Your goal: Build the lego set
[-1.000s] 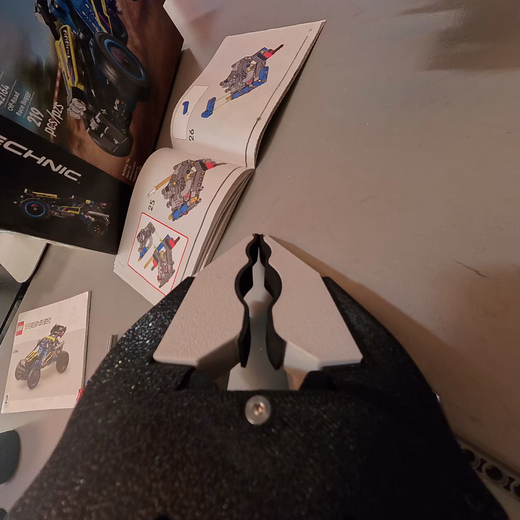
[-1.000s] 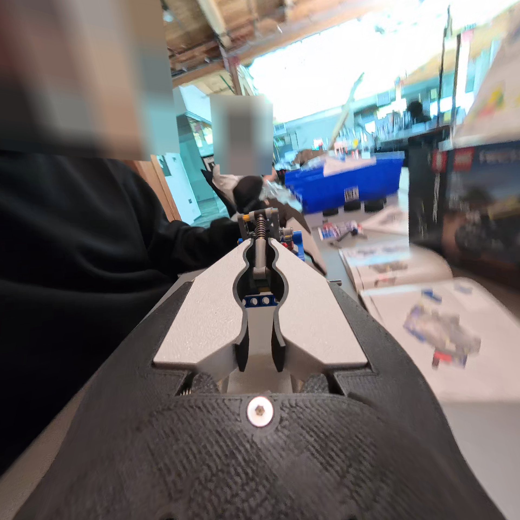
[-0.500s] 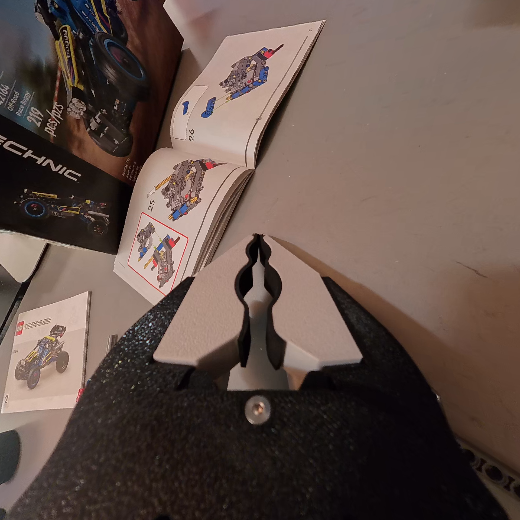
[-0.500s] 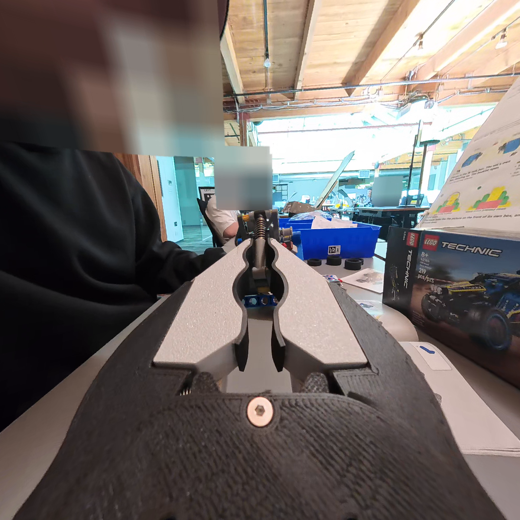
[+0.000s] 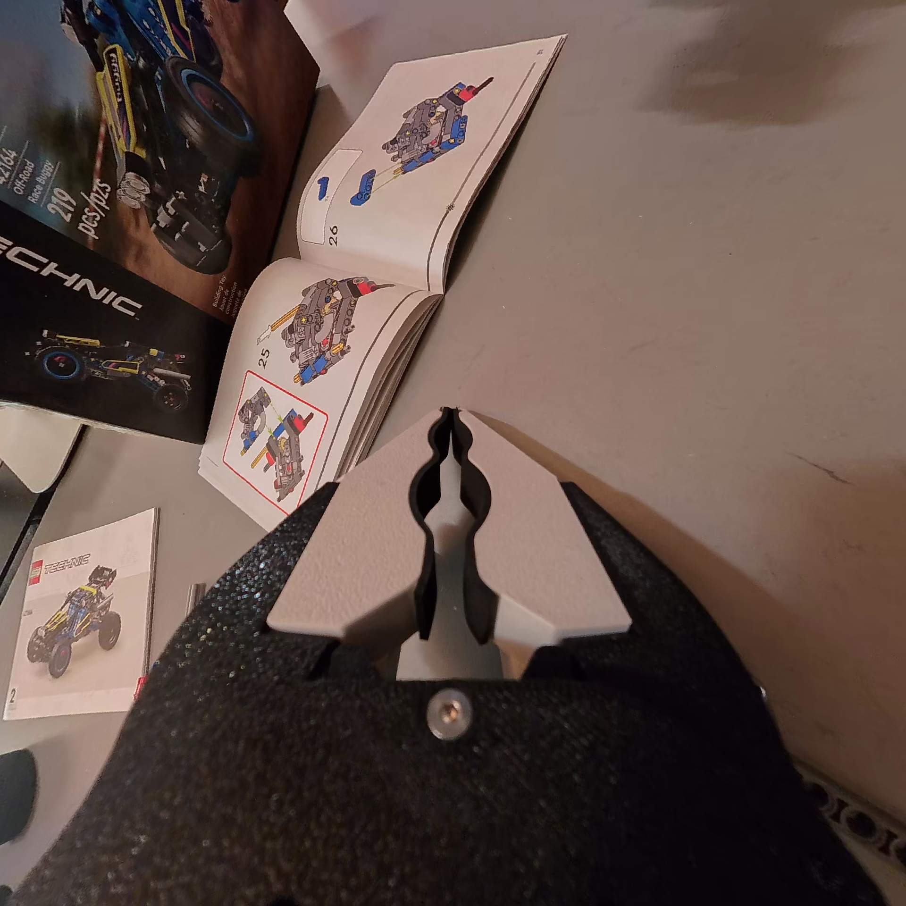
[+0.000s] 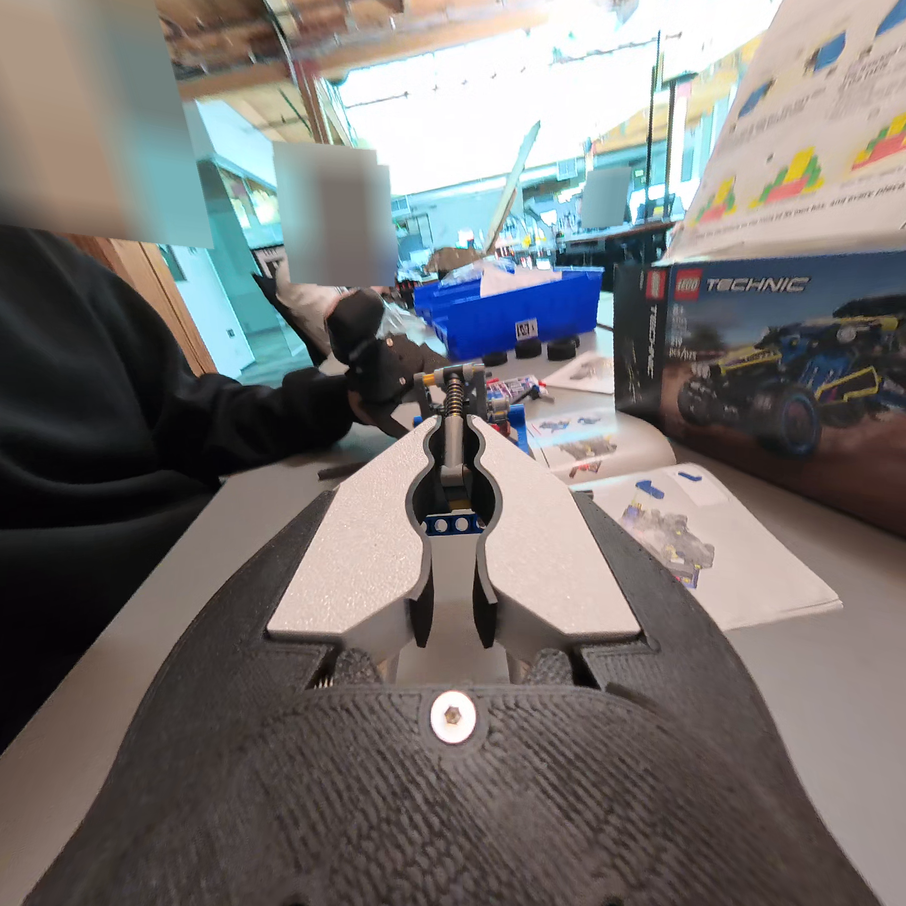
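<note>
My left gripper (image 5: 450, 411) is shut with nothing between its pads. It hovers low over the grey table (image 5: 686, 294), just right of an open instruction booklet (image 5: 343, 318). My right gripper (image 6: 453, 419) is shut on a grey shock absorber (image 6: 454, 421) with a metal spring. That part belongs to a grey and blue brick assembly (image 6: 465, 392), which it holds above the table. A blue beam (image 6: 453, 525) of the assembly shows between the fingers lower down. The other gripper, in a black-sleeved hand (image 6: 363, 363), sits behind the assembly.
A toy car box (image 5: 98, 196) stands left of the booklet; it also shows in the right wrist view (image 6: 765, 353). A closed booklet (image 5: 83, 617) lies near left. The open booklet (image 6: 686, 529), blue bins (image 6: 510, 309), loose black tyres (image 6: 529, 348) and a person in black (image 6: 98, 416) are in the right wrist view.
The right gripper has swung and tilted with the assembly still in its grasp; the view now looks lower over the table and booklet. The left gripper has not moved.
</note>
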Tool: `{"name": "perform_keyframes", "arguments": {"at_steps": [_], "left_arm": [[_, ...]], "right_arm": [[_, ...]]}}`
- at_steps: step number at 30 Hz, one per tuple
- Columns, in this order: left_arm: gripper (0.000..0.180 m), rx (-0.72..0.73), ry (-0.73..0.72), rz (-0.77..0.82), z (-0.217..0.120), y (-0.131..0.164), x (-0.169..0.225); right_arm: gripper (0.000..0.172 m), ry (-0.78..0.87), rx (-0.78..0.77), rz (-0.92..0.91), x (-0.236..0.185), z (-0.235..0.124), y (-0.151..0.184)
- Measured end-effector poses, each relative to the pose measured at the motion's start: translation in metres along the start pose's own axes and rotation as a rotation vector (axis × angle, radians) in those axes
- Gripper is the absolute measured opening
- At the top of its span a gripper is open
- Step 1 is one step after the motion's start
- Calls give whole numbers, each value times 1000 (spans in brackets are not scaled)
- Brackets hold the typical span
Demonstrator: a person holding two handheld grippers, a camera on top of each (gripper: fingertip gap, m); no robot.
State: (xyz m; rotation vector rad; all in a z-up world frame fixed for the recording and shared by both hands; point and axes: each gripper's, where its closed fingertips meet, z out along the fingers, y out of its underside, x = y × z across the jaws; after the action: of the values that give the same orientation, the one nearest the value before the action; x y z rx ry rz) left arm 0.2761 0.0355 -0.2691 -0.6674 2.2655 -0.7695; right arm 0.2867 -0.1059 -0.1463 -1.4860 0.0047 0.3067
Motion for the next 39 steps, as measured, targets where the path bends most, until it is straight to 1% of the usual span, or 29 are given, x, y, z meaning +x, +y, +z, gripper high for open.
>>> {"name": "perform_keyframes", "arguments": {"at_steps": [9, 17, 21, 27, 33, 39], "left_arm": [[0, 0, 1, 0, 0, 0, 0], [0, 0, 4, -5, 0, 0, 0], [0, 0, 6, -7, 0, 0, 0], [0, 0, 7, -8, 0, 0, 0], [0, 0, 8, -9, 0, 0, 0], [0, 0, 4, -4, 0, 0, 0]], "right_arm": [[4, 33, -73, 24, 7, -1, 14], [4, 91, -106, 107, 19, -2, 20], [4, 102, -97, 145, 23, -5, 20], [4, 94, -87, 153, 22, -5, 19], [4, 47, -42, 184, 17, -4, 14], [4, 12, -12, 164, 12, -5, 9]]}}
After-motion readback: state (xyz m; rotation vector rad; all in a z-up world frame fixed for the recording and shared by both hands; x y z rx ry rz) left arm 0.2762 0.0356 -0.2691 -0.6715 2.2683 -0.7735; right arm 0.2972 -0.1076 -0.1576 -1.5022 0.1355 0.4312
